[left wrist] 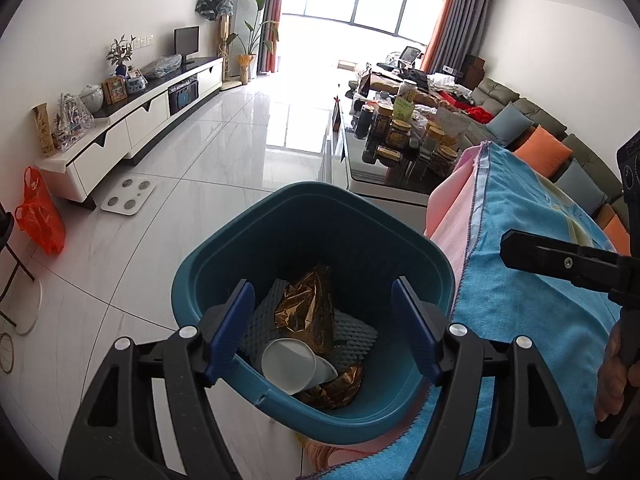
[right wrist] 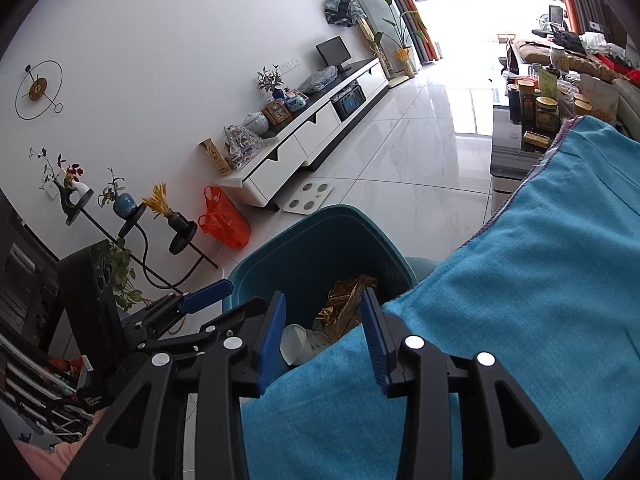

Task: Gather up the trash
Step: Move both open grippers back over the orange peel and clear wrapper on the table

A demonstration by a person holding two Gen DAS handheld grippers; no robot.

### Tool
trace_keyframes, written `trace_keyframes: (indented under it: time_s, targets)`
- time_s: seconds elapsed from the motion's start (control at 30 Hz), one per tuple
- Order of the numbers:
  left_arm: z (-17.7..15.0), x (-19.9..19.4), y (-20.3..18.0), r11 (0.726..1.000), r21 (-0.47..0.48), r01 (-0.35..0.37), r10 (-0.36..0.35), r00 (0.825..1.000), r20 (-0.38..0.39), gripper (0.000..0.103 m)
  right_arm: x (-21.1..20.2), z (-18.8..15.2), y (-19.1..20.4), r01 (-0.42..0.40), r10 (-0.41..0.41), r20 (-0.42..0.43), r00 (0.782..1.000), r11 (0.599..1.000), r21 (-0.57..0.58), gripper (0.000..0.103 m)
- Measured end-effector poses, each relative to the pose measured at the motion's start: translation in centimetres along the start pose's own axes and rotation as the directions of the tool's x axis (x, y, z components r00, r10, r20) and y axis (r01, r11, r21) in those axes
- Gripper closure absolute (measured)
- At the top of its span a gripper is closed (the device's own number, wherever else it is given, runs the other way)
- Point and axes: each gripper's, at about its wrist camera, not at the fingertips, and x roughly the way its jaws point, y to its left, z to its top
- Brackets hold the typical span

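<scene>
In the bin (left wrist: 312, 236), a crinkled foil bag (left wrist: 308, 308) and a cup (left wrist: 288, 364) are seen: light, crushable, best pinched by an edge. Above the bin, both tools (left wrist: 322, 330) (right wrist: 324, 338) are spread, nothing gripped.

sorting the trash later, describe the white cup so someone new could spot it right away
Find the teal bin on the pale tiled floor beside the blue towel. Inside, near its closer wall, the white cup lies tipped on its side. It is the only smooth white thing there, next to crinkled gold foil wrappers and grey mesh foam.
</scene>
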Motion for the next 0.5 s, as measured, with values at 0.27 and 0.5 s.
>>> trace_keyframes:
  time_s: [0.27, 0.5]
  targets:
    - [-0.3, -5.2, -3.6, 0.991, 0.093, 0.094, -0.102, 0.991, 0.088, 0.025, -6.6, -3.3, -0.5, 0.067, -0.064, 0.1, 0.993, 0.997, -0.032, 0.045]
    - [-2.0, -6.7, -11.2, 0.939, 0.241, 0.244, -0.262, 0.964, 0.045, 0.025, -13.2, -8.4, -3.8, 0.2, -0.204, 0.171, 0.964, 0.979, 0.04, 0.045]
